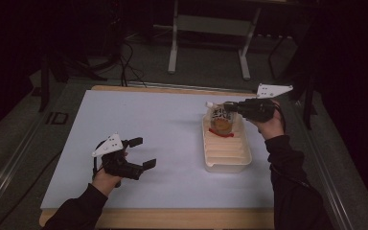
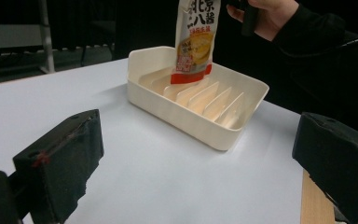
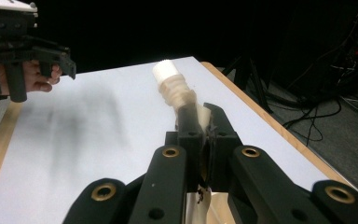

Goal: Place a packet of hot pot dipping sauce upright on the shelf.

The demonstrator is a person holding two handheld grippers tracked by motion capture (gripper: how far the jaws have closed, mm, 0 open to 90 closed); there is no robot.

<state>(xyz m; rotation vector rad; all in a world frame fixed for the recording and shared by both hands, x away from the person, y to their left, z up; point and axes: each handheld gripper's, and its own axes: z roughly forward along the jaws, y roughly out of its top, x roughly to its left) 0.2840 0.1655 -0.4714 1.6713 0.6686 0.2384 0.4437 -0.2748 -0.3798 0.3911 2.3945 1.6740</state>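
Pouch [image 1: 220, 120] and tray [image 1: 226, 162] are seen on the right side of the white table [image 1: 139, 124]. The pouch is held upright by the right gripper [image 1: 230, 107], whose jaws are closed on its top just below the white spout [image 3: 167, 72]. In the left gripper view the pouch [image 2: 194, 39] hangs with its red lower edge down inside the tray [image 2: 200, 126], over the far slots between the upright dividers; whether it touches the tray floor cannot be told. The spout [image 1: 210, 104] is seen tilted toward the table's centre in the high view. The right hand [image 1: 270, 125] is wrapped around the gripper's handle, beyond the tray's far right corner.

The left gripper [image 1: 142, 153] is held low over the near left part of the table, well apart from the tray, with its jaws spread wide and nothing between them. It is pointed toward the tray. In the right gripper view the left gripper [image 3: 51, 58] is seen at the far side of the table, gripped by the left hand [image 3: 32, 77].

A wooden edge [image 1: 172, 218] is exposed along the near side of the table, and metal stand legs [image 1: 173, 45] are seen on the floor beyond it.
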